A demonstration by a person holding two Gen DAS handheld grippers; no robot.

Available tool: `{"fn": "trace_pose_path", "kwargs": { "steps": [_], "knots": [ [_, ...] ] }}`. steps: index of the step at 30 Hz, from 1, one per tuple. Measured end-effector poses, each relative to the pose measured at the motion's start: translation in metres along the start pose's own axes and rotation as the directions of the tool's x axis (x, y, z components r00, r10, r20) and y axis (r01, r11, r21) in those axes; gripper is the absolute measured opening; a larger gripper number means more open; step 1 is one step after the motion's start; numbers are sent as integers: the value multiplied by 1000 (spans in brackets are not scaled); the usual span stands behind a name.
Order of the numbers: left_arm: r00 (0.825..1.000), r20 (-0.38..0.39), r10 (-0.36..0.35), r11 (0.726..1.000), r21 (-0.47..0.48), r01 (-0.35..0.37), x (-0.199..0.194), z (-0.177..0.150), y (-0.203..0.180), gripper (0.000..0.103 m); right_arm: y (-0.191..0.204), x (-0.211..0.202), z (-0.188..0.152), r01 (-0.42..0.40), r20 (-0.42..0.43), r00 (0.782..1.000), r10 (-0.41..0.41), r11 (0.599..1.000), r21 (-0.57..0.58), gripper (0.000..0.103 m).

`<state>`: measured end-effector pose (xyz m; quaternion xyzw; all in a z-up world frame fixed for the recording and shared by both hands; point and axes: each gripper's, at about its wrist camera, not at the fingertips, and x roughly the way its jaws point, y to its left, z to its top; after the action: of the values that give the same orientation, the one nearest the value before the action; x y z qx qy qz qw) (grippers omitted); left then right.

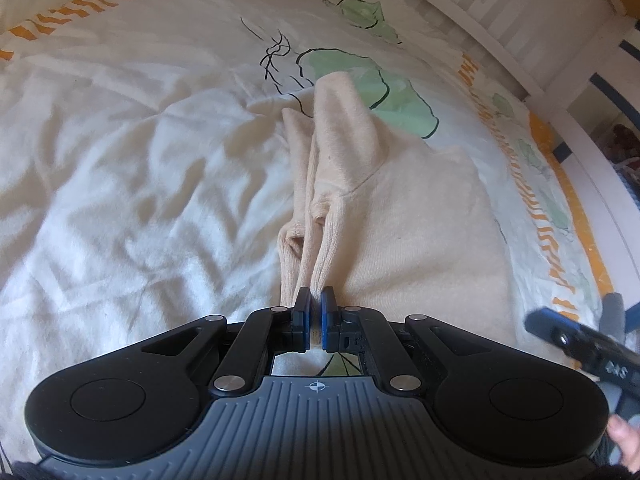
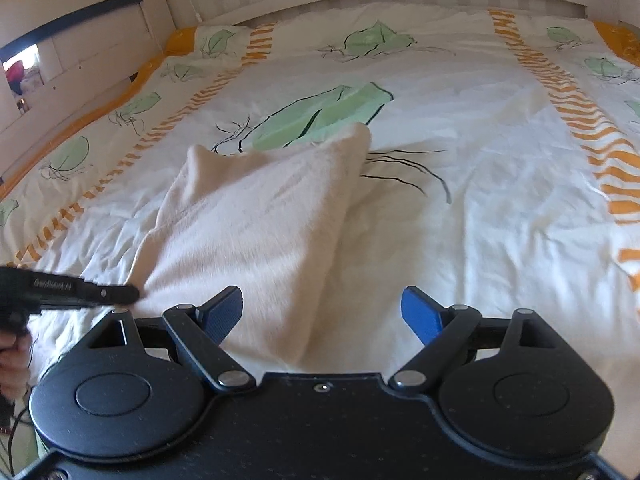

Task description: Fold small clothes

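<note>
Left hand-held gripper pinches cream garment; right hand-held gripper agape.

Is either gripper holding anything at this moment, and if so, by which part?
The left gripper is shut on the cream knitted garment, pinching its ribbed cuff or hem edge. The right gripper is open, holding nothing.

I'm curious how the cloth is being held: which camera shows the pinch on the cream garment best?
The left wrist view. There the left gripper has its jaws shut on the ribbed edge of the cream garment, seen close and centred. The right wrist view shows the garment spread on the bedspread, with that gripper only at the left edge, its grip hidden.
</note>
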<state>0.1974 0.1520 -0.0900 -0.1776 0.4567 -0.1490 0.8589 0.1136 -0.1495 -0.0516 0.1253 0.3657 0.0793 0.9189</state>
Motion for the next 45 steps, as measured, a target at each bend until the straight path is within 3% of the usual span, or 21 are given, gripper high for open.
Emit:
{"fn": "trace_pose_path", "kwargs": {
  "steps": [5, 7, 11, 12, 14, 16, 18, 20, 28, 36, 41, 44, 45],
  "knots": [
    [1000, 2, 20, 1000, 1, -20, 2, -1, -4, 6, 4, 39, -5, 26, -98, 995, -26, 1000, -7, 89],
    [1000, 3, 31, 1000, 3, -31, 3, -1, -6, 7, 8, 40, -12, 30, -84, 996, -33, 999, -35, 96],
    [999, 9, 39, 999, 10, -39, 3, -2, -11, 11, 14, 37, -16, 38, -91, 995, -43, 997, -60, 98],
    [999, 15, 41, 999, 15, -41, 1, -2, -12, 14, 13, 36, -16, 34, -91, 995, -39, 998, -57, 98],
    [996, 39, 78, 996, 28, -79, -4, -3, -18, 46, 10, 33, -17, 22, -90, 996, -26, 999, -43, 98],
    [989, 87, 120, 991, 52, -125, -13, -3, -24, 50, 6, 29, -17, 5, -88, 996, -7, 1000, -30, 98],
    [984, 138, 116, 989, 77, -128, -24, -2, -31, 52, 5, 26, -15, -13, -83, 996, 11, 1000, -16, 98],
    [977, 178, 117, 986, 98, -136, -32, 3, -38, 62, 2, 20, -15, -32, -73, 997, 33, 999, 6, 98],
    [965, 239, 106, 966, 205, -156, -19, 40, -78, 68, -11, 3, -7, -58, 8, 998, 58, 996, 67, 102],
    [971, 202, 130, 944, 275, -184, 32, 66, -94, 69, -20, 9, 14, -71, 21, 997, 69, 993, 96, 102],
    [949, 189, 251, 936, 205, -288, 63, 85, -66, 69, -20, 20, 26, -72, 9, 997, 72, 995, 75, 102],
    [939, 112, 325, 935, 108, -337, 78, 90, -35, 71, -17, 26, 31, -77, 5, 997, 77, 996, 54, 102],
    [944, 101, 313, 942, 90, -322, 79, 89, -25, 71, -16, 29, 33, -77, 2, 997, 77, 996, 45, 102]
  ]
}}
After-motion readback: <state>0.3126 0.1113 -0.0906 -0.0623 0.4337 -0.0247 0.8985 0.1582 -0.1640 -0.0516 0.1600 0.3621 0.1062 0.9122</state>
